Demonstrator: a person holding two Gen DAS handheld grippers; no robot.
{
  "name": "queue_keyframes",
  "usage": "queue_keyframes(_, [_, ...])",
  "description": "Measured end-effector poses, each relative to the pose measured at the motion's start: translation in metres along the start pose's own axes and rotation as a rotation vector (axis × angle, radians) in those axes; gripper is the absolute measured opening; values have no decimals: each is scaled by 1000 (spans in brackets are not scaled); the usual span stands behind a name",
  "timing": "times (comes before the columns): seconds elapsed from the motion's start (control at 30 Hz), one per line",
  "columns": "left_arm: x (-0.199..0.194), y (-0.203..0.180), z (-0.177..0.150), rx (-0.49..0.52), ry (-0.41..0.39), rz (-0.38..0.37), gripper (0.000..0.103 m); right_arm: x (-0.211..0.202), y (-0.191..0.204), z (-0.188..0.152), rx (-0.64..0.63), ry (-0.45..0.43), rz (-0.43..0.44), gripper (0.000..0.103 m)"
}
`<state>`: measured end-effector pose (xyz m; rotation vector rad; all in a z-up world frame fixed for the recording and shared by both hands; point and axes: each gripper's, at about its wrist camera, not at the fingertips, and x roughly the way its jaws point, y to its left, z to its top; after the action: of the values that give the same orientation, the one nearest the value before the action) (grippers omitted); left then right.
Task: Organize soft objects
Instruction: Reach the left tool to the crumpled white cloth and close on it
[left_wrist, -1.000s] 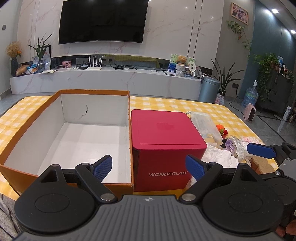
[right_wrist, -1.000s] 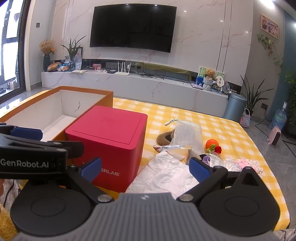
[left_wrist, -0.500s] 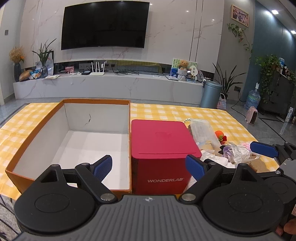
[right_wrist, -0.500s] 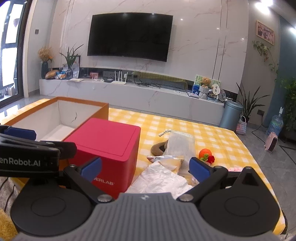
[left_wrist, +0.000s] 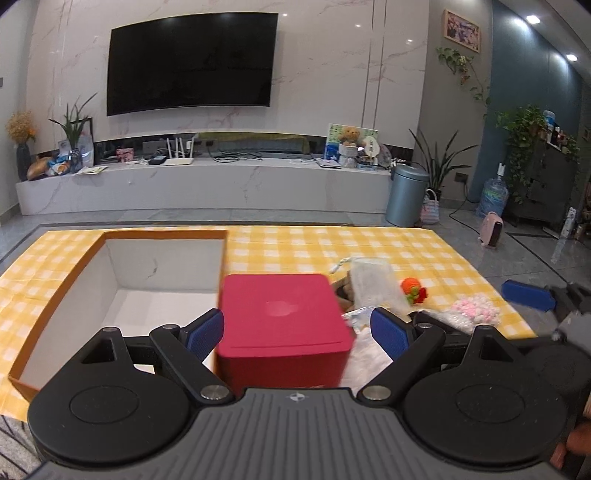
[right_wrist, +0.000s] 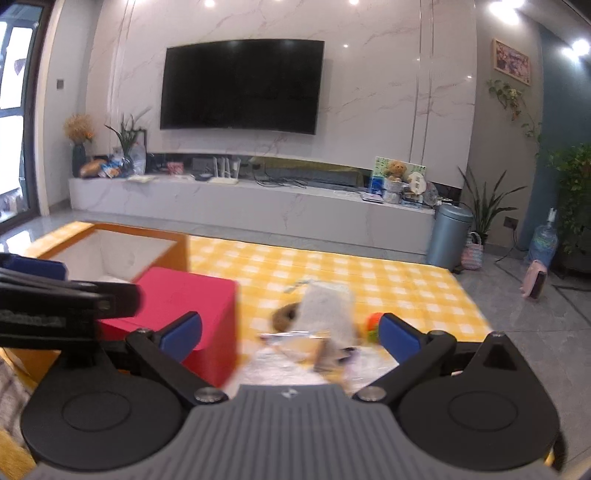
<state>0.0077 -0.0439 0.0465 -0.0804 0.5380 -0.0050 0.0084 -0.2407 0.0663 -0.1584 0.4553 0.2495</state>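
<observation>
1. While both grippers hang above the near edge of the tabletop (left_wrist: 303, 243), neither holds anything: the left gripper (left_wrist: 297, 332) has its jaws spread wide, and the right gripper (right_wrist: 290, 332) likewise stands released and empty.
2. Soft items lie in a loose heap to the right of the red box (left_wrist: 282, 317), on the yellow checked cloth: a clear plastic pouch (left_wrist: 373, 284), a white crinkled bag (left_wrist: 367, 360), an orange knitted toy (left_wrist: 413, 288) and a pink fluffy bundle (left_wrist: 472, 308).
3. Beside the red box on its left sits the open cardboard box (left_wrist: 92, 258), its white floor bare; I judge it the likely destination.
4. Handling, by judgement: all of these items look light and limp. The film bags will sag and may slip between smooth pads, so a pinch on a gathered fold or the pouch's top edge seems safest.
5. The knitted toy looks compressible and should tolerate a firm grip across its body.
6. The right wrist view is blurred, so the small dark items near the pouch cannot be identified.
</observation>
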Motion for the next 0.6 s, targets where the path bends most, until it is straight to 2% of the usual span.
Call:
queue_keyframes(0.07, [2,-7,3,18,8,-13,103,2,-21,8,20,16,-74,100])
queue_keyframes(0.13, [6,-17,4,46,10,-17,103,6,-52,19,101,49,-137,100])
queue_keyframes(0.23, [14,-32,3,90,19,-31,103,24,-100,25,239,189,-160,100])
queue_keyframes(0.3, [22,-43,1,122,40,-55,103,37,-122,21,316,271,-189,100])
queue_keyframes(0.4, [37,-59,-4,171,103,-107,103,50,-148,4,418,286,-238,100])
queue_keyframes(0.43, [42,-63,-6,184,125,-128,103,51,-154,-6,451,279,-237,100])
queue_keyframes(0.5, [51,-69,-13,211,157,-172,103,54,-161,-23,491,284,-162,100])
queue_keyframes(0.6, [67,-77,-23,258,231,-265,103,66,-164,-43,538,373,-91,100])
